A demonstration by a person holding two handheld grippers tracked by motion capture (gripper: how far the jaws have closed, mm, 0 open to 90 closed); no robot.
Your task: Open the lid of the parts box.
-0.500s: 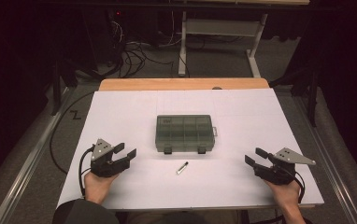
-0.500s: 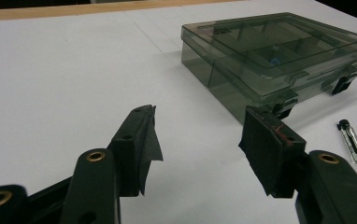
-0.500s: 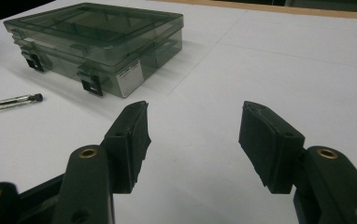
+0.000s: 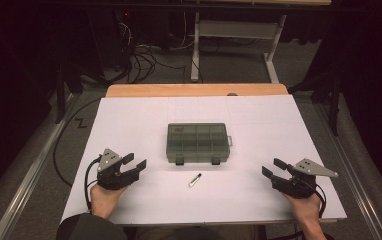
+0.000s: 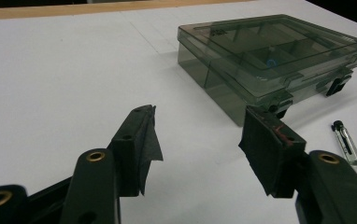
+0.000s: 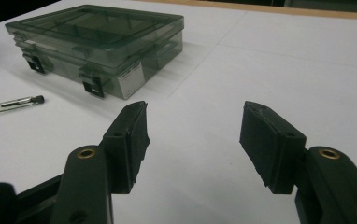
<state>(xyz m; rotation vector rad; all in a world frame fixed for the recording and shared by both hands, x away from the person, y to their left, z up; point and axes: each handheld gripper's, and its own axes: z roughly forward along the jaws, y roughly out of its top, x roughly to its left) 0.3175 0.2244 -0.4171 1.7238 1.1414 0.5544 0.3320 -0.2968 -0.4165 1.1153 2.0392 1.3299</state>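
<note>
A smoky clear plastic compartment box (image 4: 197, 143) (image 5: 270, 56) (image 6: 97, 42) lies shut in the middle of the white table (image 4: 129, 115), its two black latches facing me. Just in front of it lies a small glass vial with a black cap (image 4: 195, 180) (image 5: 347, 142) (image 6: 17, 103). My left gripper (image 4: 135, 161) (image 5: 197, 140) rests low at the front left, open, with nothing between its jaws. At the front right sits my right gripper (image 4: 274, 167) (image 6: 193, 135), open and holding nothing, angled toward the box.
A wooden strip (image 4: 196, 90) runs along the table's far edge. Behind it are a white metal frame (image 4: 234, 35) and tangled cables (image 4: 144, 55) on the dark floor. A metal rail (image 4: 29, 170) runs along the left side.
</note>
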